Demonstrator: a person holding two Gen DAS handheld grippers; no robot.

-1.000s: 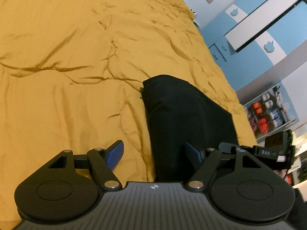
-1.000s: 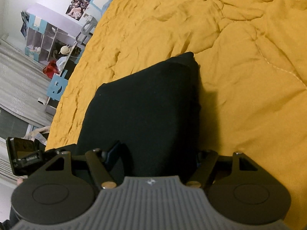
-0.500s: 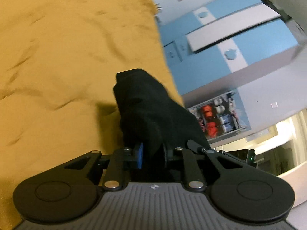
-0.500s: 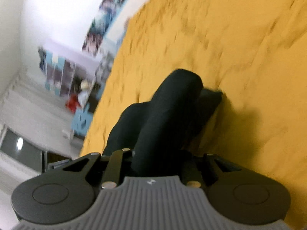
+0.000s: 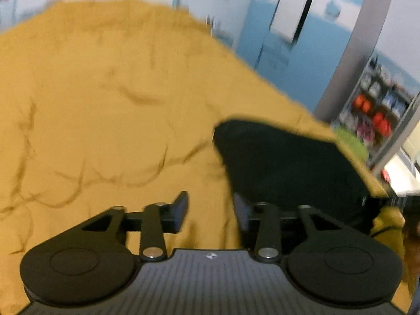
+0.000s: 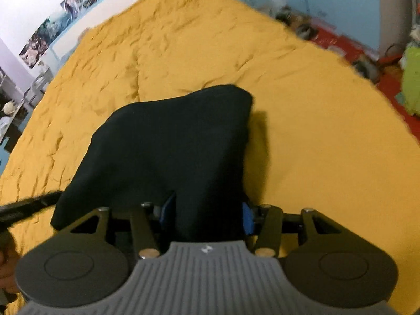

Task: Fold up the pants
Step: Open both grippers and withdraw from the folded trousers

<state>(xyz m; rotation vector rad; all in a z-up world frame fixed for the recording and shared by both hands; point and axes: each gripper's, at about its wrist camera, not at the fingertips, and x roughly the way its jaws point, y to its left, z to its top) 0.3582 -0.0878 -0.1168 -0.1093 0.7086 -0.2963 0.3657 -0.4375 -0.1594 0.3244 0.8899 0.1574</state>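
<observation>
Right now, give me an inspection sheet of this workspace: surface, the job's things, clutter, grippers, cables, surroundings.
Surface: yellow bedspread, wrinkled, covering the whole bed.
Job's things: black pants, folded into a compact bundle, lying on the bedspread.
Clutter: nothing seen on the bed besides the pants.
Grippers: left gripper open, its jaws having just been opening, only bedspread between them, pants beside its right finger. Right gripper with jaws having just been opening; pants fabric lies between the blue pads, and whether they press on it cannot be told.
Cables: nothing seen.
Surroundings: blue and white wardrobe, shelf with red and white items, wall posters, lime green object on a red floor.
</observation>
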